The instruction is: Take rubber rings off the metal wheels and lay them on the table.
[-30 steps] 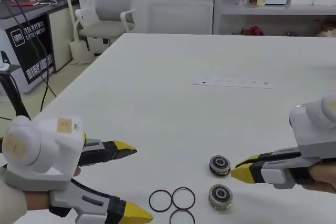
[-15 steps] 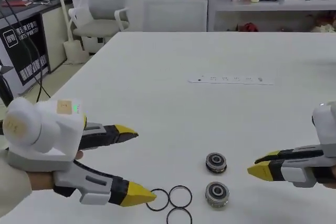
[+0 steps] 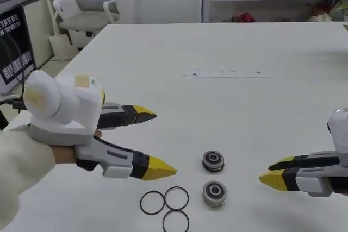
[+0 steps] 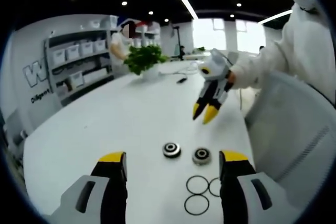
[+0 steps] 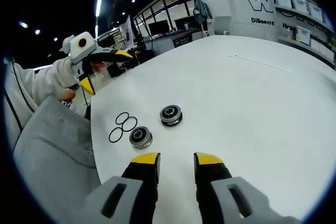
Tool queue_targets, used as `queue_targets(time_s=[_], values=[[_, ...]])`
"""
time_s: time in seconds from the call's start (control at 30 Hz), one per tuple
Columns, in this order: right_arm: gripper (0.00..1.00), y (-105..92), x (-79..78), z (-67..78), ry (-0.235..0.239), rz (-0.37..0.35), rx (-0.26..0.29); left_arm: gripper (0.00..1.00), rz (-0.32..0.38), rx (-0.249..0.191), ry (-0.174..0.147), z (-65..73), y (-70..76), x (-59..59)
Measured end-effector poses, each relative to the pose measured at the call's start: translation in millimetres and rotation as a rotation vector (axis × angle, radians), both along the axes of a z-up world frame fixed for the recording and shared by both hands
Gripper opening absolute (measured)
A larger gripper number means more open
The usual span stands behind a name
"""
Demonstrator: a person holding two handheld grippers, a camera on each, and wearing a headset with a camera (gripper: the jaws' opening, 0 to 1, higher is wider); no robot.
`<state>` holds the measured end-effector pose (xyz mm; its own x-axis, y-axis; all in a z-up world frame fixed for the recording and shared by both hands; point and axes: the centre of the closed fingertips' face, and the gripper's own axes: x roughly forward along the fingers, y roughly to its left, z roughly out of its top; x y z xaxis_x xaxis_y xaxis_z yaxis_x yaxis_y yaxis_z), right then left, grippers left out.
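Two metal wheels lie on the white table (image 3: 234,112): the farther wheel (image 3: 213,161) has a dark rim, the nearer wheel (image 3: 215,193) a silvery one. Three black rubber rings (image 3: 165,208) lie flat just left of the nearer wheel. My left gripper (image 3: 155,142) is open and empty, its lower tip above and slightly beyond the rings. My right gripper (image 3: 272,172) is open by a narrow gap, empty, to the right of the wheels. In the left gripper view, the wheels (image 4: 186,152) and rings (image 4: 199,192) lie between my jaws (image 4: 173,157). In the right gripper view, wheels (image 5: 156,125) and rings (image 5: 123,125) lie ahead of my jaws (image 5: 177,158).
A flat white strip (image 3: 223,73) lies farther out on the table. An office chair (image 3: 87,9) stands off the table's far left corner, with shelves behind. A potted plant (image 4: 144,59) stands at the far end of the table, with a person beside it.
My left gripper has risen and moved forward, its lower tip now past the rings. My right gripper has drawn back to the right, away from the wheels. The head camera has tilted down.
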<state>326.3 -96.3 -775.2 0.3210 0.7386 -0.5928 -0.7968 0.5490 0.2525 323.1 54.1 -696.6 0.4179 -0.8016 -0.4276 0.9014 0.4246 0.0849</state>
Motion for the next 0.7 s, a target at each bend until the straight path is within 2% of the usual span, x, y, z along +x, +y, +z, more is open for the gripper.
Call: queue_targets(time_s=[0.3, 0.53, 0.7], values=[[0.33, -4.4, 5.2, -2.2, -0.029, -0.020, 0.015, 0.67, -0.036, -0.010, -0.002, -3.8, -20.3, 17.7], [0.34, -0.2, 13.1, 1.8, -0.059, -0.010, 0.037, 0.61, -0.034, -0.001, -0.003, -10.5, -28.0, 31.4], [0.33, 11.1, 21.3, 5.7, -0.080, 0.007, 0.058, 0.55, -0.034, 0.007, 0.002, -19.2, -36.6, 38.6]])
